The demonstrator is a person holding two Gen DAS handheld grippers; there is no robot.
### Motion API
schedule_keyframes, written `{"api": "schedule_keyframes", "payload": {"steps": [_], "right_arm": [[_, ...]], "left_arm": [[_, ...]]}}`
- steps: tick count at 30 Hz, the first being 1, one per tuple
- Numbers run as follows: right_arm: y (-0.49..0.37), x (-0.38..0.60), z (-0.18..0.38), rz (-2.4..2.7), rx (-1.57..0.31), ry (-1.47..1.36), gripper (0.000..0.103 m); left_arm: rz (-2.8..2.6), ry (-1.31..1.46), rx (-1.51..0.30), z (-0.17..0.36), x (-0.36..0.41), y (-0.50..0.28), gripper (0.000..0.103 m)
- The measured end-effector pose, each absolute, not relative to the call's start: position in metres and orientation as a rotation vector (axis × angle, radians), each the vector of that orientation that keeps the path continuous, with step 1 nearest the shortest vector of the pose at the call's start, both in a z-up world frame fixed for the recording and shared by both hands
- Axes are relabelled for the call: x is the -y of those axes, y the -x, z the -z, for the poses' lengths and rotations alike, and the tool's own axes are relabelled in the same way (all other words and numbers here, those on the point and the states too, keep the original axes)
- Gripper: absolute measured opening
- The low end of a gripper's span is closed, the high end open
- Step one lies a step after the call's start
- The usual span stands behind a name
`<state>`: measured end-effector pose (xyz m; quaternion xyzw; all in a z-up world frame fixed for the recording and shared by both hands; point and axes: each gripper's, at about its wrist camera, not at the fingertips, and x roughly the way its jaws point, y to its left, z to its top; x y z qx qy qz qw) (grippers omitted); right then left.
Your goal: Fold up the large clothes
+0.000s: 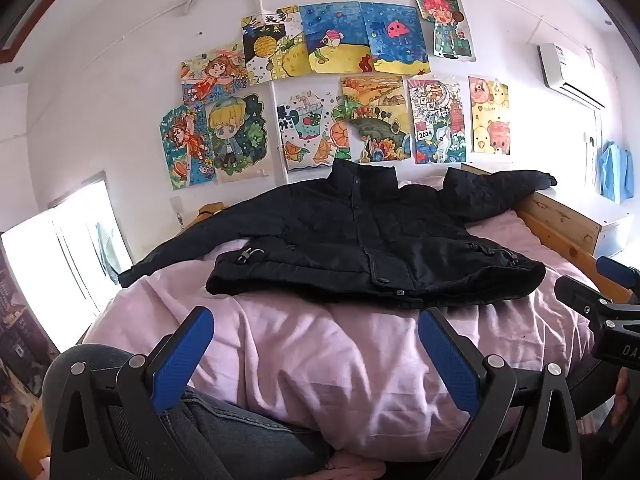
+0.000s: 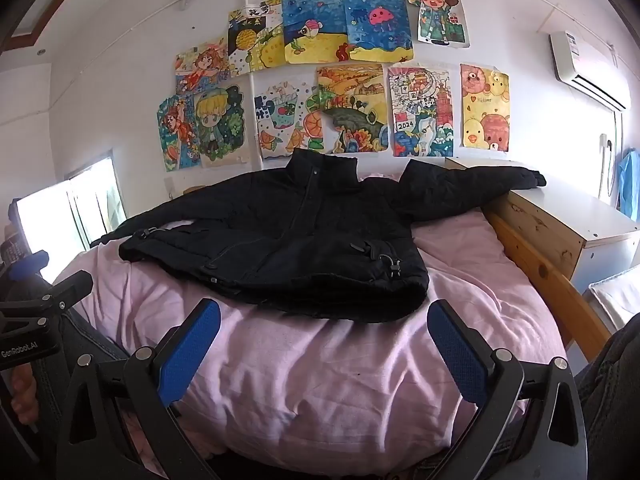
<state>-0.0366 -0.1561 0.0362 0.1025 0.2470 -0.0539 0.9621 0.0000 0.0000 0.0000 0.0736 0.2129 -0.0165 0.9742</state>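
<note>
Black padded jacket (image 1: 360,236) spread flat on pink-sheeted bed (image 1: 320,344) for folding, both blue-padded tongs, left (image 1: 316,356) and right (image 2: 324,350), wide open, empty.

A black padded jacket (image 1: 360,236) lies spread front-up on a pink-covered bed (image 1: 340,344), collar toward the wall and hem toward the cameras. The front is closed — a placket with dark snaps runs from the stand-up collar to the hem. One sleeve stretches out to the left along the bed; the other reaches right, its cuff resting on a wooden cabinet (image 2: 560,224). Drawcord toggles show near the hem on both sides. The fabric looks puffy, unfolded.
</note>
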Motion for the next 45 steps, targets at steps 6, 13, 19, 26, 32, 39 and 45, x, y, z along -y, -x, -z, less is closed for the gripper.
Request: {"api": "schedule_keyframes", "payload": {"steps": [6, 13, 19, 26, 32, 39, 45], "right_arm": [[0.0371, 0.1561, -0.0367, 0.110, -0.498, -0.207, 0.102], [0.0373, 0.1564, -0.0375, 0.109, -0.497, -0.208, 0.102], [0.0372, 0.1568, -0.0380, 0.107, -0.497, -0.208, 0.102], [0.0371, 0.1573, -0.0399, 0.104, -0.498, -0.204, 0.102], [0.0372, 0.1538, -0.0403, 0.104, -0.498, -0.213, 0.102], [0.0376, 0.1539, -0.0386, 0.103, -0.499, -0.216, 0.102], [0.0371, 0.1600, -0.0397, 0.102, -0.501, -0.223, 0.102]], "left_arm": [[0.033, -0.146, -0.425, 0.0000, -0.0001, 0.0001, 0.103], [0.035, -0.148, -0.428, -0.0001, -0.0001, 0.0008, 0.103], [0.035, -0.149, -0.430, 0.0001, 0.0000, 0.0011, 0.103], [0.035, -0.147, -0.431, -0.0003, -0.0001, 0.0021, 0.103], [0.035, -0.147, -0.431, 0.0033, -0.0030, 0.0004, 0.103], [0.034, -0.145, -0.433, 0.0026, -0.0031, -0.0001, 0.103], [0.036, -0.144, -0.434, 0.0026, -0.0036, -0.0003, 0.103]]}}
